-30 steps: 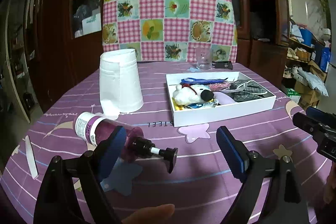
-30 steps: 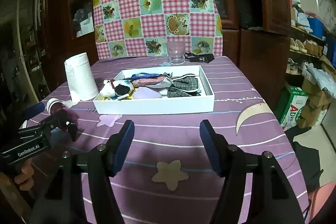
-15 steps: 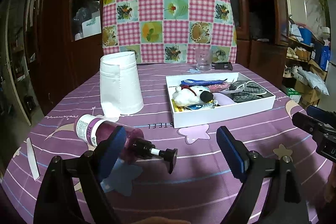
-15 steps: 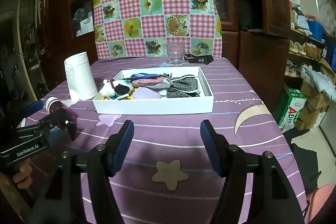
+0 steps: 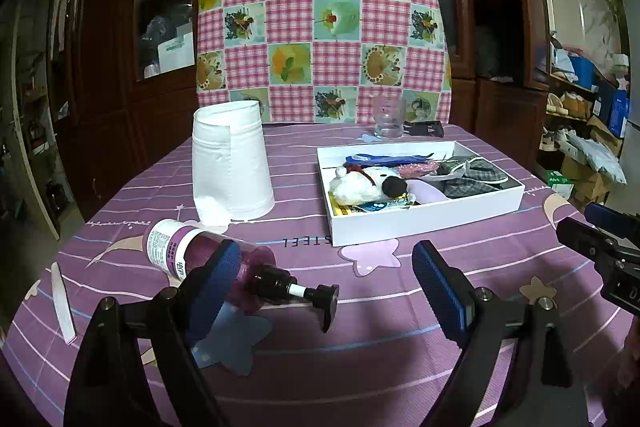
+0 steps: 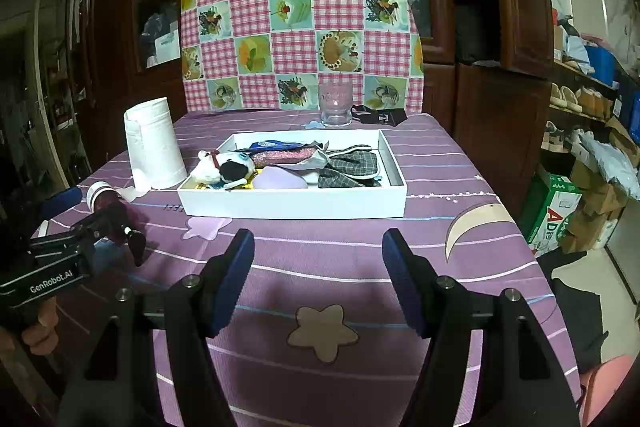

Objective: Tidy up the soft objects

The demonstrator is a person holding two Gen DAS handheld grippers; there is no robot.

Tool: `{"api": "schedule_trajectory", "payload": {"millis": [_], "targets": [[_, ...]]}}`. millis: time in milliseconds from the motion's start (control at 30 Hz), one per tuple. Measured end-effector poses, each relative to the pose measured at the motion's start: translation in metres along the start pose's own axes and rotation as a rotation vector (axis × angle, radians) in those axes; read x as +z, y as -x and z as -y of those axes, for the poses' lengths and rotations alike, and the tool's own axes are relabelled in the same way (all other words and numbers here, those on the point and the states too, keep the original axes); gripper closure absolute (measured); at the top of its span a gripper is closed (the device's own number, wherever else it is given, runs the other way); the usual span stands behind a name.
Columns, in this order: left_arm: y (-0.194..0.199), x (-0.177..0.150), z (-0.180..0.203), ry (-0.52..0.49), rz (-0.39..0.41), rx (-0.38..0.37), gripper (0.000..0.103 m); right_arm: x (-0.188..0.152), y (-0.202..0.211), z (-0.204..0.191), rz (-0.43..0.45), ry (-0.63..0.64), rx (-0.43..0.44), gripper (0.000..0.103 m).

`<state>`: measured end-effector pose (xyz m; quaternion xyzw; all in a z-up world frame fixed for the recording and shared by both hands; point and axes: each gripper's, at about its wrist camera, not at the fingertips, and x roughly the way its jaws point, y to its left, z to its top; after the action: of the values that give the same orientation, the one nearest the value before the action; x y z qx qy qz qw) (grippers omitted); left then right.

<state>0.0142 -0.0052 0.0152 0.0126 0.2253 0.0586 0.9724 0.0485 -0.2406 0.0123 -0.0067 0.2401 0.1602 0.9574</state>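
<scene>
The left gripper (image 5: 326, 281) hovers with its 2 blue-padded jaws spread wide above a purple-clothed surface (image 5: 400, 339). A pump bottle (image 5: 224, 263) lies on its side beside its left finger. Farther back, a white tray (image 5: 424, 217) holds a plush dog (image 5: 368, 183) and fabric pieces.

dim room: dark wooden cabinets (image 6: 480, 27) behind a pink checked cloth (image 5: 320, 27); cluttered shelves (image 6: 592, 95) along the right wall.

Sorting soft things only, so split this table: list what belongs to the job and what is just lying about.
Job: white tray, plush dog, plaid cloth, lilac pad.

Lying about: pump bottle, paper roll, glass, nail file.
</scene>
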Motion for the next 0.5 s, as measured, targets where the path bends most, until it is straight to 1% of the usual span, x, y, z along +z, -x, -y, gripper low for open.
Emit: {"api": "schedule_trajectory", "payload": {"millis": [500], "targets": [[-0.0008,-0.0003,-0.0006,0.004,-0.005,0.009,0.015,0.0003,0.0008,-0.0008,0.008,0.018,0.0,0.035]]}}
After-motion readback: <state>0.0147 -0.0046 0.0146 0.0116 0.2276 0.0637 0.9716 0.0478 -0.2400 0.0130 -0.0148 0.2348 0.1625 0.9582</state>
